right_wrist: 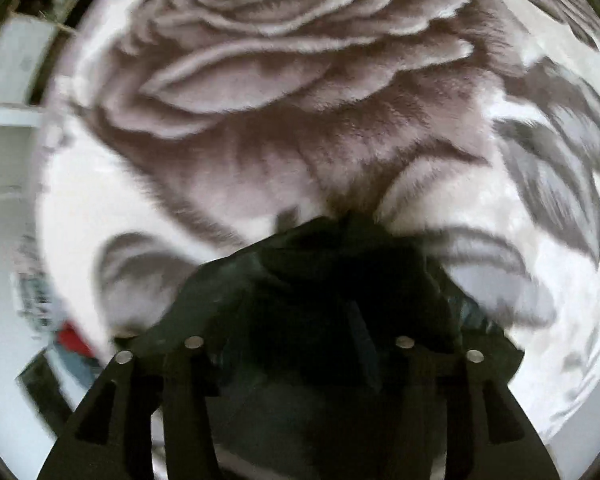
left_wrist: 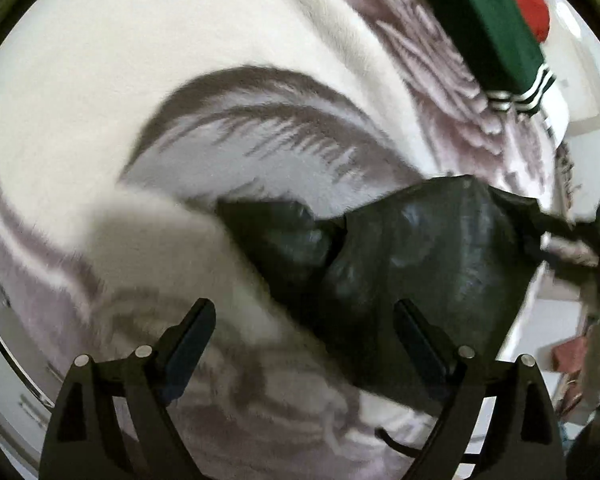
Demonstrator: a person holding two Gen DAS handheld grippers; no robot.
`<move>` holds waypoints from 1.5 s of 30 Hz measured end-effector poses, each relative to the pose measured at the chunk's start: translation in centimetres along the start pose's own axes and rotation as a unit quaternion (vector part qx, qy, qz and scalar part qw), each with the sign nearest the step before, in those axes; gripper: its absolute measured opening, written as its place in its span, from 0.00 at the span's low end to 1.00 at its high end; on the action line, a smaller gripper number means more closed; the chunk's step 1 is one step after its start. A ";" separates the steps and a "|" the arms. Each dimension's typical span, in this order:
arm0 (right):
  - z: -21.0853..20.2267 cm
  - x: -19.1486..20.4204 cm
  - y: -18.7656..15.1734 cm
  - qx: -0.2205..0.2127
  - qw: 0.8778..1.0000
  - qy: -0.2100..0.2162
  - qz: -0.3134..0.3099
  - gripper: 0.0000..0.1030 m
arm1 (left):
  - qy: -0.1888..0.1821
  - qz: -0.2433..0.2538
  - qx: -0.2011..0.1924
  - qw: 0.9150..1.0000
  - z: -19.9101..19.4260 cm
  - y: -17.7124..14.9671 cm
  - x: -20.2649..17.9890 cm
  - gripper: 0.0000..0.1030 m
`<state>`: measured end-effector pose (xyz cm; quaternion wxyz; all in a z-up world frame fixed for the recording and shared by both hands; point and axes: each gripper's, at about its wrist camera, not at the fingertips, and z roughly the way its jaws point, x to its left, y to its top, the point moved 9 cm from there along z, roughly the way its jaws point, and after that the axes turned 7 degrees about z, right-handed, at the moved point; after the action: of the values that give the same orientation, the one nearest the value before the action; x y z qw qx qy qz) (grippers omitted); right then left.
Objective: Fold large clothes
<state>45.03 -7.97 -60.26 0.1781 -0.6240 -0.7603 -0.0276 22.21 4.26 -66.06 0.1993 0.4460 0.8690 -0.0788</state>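
Under me a plush white blanket [left_wrist: 100, 80] with grey roses. On it my dark, glossy, crumpled garment [left_wrist: 412, 264] stretches left to right. Left gripper [left_wrist: 304, 344] gapes, released; right gripper [right_wrist: 300, 360] is buried in cloth, grip unclear.

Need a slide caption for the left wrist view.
Open left gripper above a dark garment on a floral blanket, folded clothes beyond.

My dark garment [left_wrist: 420, 256] is thin, slick cloth with a faint sheen. Under it, the blanket [left_wrist: 100, 100] is plush, fuzzy pile. My left gripper [left_wrist: 304, 340] is matt black plastic with shiny metal pins; the folded green garment [left_wrist: 484, 28] looks knit.
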 end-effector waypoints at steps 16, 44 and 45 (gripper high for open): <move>5.5 -16.6 -16.5 -0.004 0.903 0.321 0.287 0.79 | -0.197 -0.033 0.004 0.980 7.5 -2.2 -5.0 0.89; -0.1 -5.4 -10.9 -0.042 0.896 0.402 0.184 0.38 | -0.157 0.057 -0.118 0.979 -4.3 5.4 -11.7 0.25; -1.3 -5.1 -10.6 -0.046 0.897 0.402 0.179 0.37 | -0.157 0.063 -0.121 0.978 -5.0 6.2 -12.3 0.25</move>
<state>35.95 -15.48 -58.65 0.4418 -0.6927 -0.4975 -0.2784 32.27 0.30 -56.13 0.3905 0.4548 0.7999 -0.0297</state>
